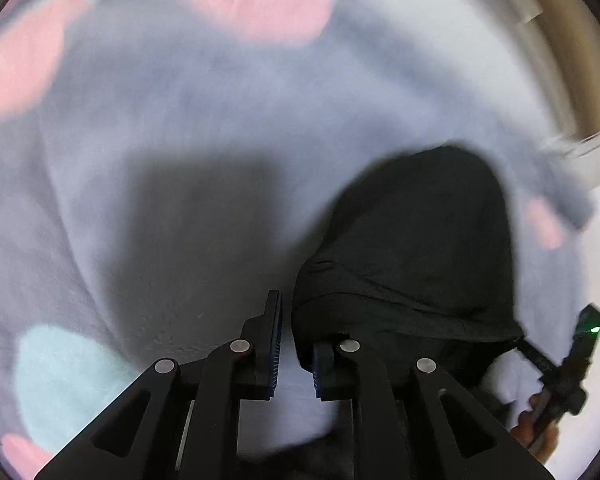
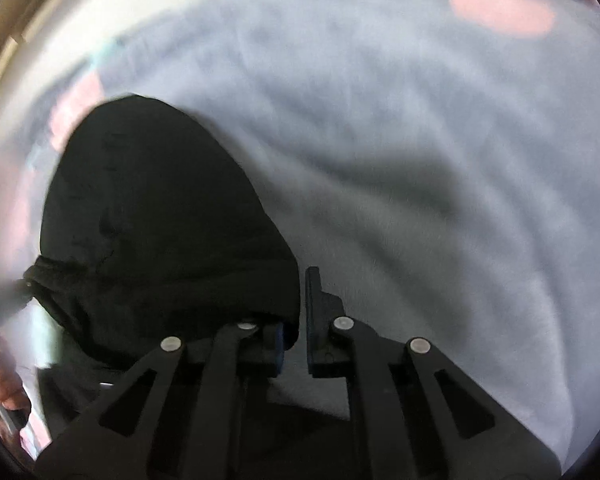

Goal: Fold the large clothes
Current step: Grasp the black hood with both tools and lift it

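A black garment (image 1: 416,248) hangs bunched between the two grippers above a pale lavender blanket (image 1: 188,128) with pink and mint patches. In the left wrist view my left gripper (image 1: 294,344) has its jaws a small gap apart, and the black cloth drapes over its right finger (image 1: 324,364). In the right wrist view the same black garment (image 2: 156,216) covers the left finger (image 2: 278,340) of my right gripper (image 2: 294,320), whose jaws also stand slightly apart. Whether either one pinches the cloth is hidden. Both views are motion-blurred.
The right gripper's body (image 1: 572,368) with a green light and the person's hand show at the left wrist view's lower right. A hand (image 2: 4,392) shows at the right wrist view's lower left. A beige wall or frame (image 1: 572,40) lies beyond the blanket's far edge.
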{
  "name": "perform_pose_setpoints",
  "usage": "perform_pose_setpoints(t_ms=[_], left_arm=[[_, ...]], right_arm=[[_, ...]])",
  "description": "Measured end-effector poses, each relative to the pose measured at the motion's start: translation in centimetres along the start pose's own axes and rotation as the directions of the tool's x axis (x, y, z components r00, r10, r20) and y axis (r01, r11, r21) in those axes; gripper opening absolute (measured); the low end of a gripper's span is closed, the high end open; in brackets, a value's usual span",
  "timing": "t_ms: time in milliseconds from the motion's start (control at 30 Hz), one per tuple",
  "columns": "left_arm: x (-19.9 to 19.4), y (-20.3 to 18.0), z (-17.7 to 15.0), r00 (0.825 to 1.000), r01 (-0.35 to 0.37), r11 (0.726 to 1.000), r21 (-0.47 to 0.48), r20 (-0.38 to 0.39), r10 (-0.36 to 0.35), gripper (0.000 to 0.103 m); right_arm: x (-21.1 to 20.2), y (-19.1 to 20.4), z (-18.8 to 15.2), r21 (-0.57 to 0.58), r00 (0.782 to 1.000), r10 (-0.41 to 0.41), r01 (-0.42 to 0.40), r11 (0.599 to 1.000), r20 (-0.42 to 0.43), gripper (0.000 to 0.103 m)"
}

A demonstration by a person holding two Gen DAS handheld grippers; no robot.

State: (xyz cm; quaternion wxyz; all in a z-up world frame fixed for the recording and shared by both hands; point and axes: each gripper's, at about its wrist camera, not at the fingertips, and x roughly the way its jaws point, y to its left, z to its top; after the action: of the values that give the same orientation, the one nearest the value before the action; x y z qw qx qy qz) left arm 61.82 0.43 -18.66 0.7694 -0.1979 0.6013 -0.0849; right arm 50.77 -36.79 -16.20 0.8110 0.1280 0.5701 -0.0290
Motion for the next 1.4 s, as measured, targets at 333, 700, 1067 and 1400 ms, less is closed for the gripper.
perform_pose_setpoints(t_ms=[333,700,1067,1400], left_arm=[[-6.4,-1.0,-2.5,0.99,-0.004,0.981,0.194,0.139,-0.024,0.052],[-12.3,-9.0,0.2,0.944,0.037,0.925,0.378,0.291,-0.156,0.062],[2.0,-5.1,-2.8,0.997,0.012,0.953,0.303,0.072,-0.035,0.061],[-2.8,-7.7,-2.4,0.986,-0.068,0.925,0.375,0.167,0.005,0.062]], right_arm=[[-5.3,0.9,-1.8,-0.151,0.998,-0.05,0.055,0.987,0.036,0.037],[-10.8,7.3,2.3,-0.199,0.98,0.075,-0.037,0.979,0.183,0.05],[1.4,6.8,-2.2,-0.259,1.0,-0.012,0.011,0.966,-0.001,0.049],[-2.2,7.2,-2.0,-0.281,0.999,-0.024,0.032,0.959,0.032,0.05]])
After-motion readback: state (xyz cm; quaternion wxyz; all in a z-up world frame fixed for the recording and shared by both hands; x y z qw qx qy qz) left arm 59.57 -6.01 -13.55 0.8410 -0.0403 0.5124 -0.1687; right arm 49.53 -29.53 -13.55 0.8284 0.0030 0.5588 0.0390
